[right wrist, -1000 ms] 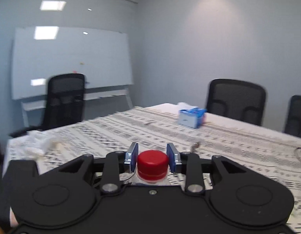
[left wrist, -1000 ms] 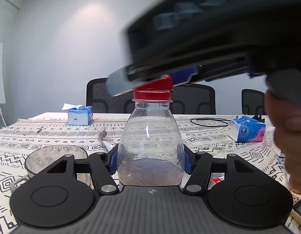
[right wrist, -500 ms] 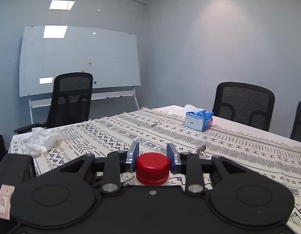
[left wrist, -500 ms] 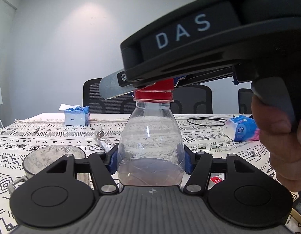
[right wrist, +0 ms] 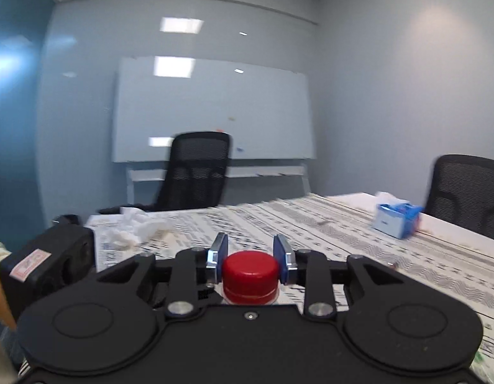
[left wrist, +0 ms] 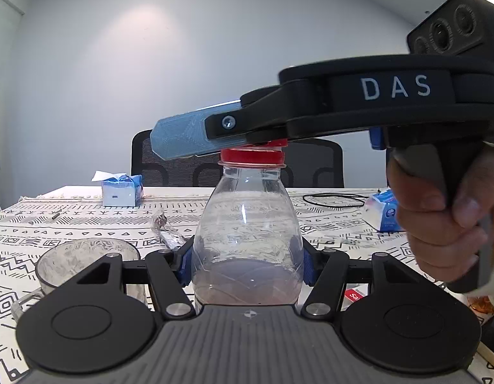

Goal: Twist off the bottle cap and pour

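Bottle (left wrist: 247,243) stands upright on the patterned table (left wrist: 327,220), its long axis vertical, clamped at the belly by the left tongs (left wrist: 247,265); the right tongs (right wrist: 250,256) reach in level from the right, across that axis, their pads narrow against the red cap (right wrist: 250,272) at its sides; any unscrewing must turn about the upright neck; glass mug (left wrist: 87,259) waits just left.

Left gripper (left wrist: 248,264): level, blue fingers (left wrist: 185,264) clamped on both sides of a clear plastic bottle (left wrist: 247,233).
Right gripper (right wrist: 250,254): fingers pinching the red screw cap (right wrist: 250,268).
Hand (left wrist: 439,224): at 3 o'clock, wrapped round the right grip.
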{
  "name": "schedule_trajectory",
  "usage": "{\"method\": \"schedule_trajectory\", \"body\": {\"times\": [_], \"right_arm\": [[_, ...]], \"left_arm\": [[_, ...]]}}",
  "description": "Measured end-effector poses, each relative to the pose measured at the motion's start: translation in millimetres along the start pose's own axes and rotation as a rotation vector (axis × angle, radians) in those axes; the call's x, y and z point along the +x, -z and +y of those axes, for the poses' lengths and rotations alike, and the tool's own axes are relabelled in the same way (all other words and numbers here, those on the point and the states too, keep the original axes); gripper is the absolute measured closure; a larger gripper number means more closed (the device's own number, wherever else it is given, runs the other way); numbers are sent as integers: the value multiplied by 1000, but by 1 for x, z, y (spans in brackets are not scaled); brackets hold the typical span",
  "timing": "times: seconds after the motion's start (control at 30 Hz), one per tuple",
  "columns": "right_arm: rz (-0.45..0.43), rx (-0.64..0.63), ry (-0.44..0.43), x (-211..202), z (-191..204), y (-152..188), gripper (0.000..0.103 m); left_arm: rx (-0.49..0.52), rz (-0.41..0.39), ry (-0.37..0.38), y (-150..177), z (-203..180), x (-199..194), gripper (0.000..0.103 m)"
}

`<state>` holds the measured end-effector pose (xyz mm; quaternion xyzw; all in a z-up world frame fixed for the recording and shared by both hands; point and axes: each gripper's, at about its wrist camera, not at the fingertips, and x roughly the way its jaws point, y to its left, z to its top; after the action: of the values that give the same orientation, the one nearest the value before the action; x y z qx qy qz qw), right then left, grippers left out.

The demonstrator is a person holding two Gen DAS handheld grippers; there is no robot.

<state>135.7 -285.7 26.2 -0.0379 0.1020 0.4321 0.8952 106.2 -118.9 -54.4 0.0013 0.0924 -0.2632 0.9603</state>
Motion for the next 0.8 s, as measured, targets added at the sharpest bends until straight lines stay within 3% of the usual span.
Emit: {"method": "schedule_trajectory", "body": {"times": [0.07,0.1,0.13,0.2,0.33,0.37,0.6,0.8], "right_arm": [[10,20,21,0,4,-3,69],[22,29,74,-1,12,-6,69],[28,28,143,-1,22,-7,69],[45,52,333,1,44,-10,54],[49,125,540,4,66,-12,62],[52,120,552,4,71,-12,69],[82,54,655,5,89,-16,68],[65,76,640,5,89,-13,71]], "left_arm": [[-5,-1,1,0,1,0,45],[-2,-1,0,0,1,0,45],[4,-2,-3,0,-1,0,45],[12,-4,-15,0,-4,0,45],[25,-7,-41,1,-10,0,45],[24,-8,-45,1,-10,0,45],[20,-10,-73,0,-13,-1,44],[19,-13,-84,0,-13,0,45]]}}
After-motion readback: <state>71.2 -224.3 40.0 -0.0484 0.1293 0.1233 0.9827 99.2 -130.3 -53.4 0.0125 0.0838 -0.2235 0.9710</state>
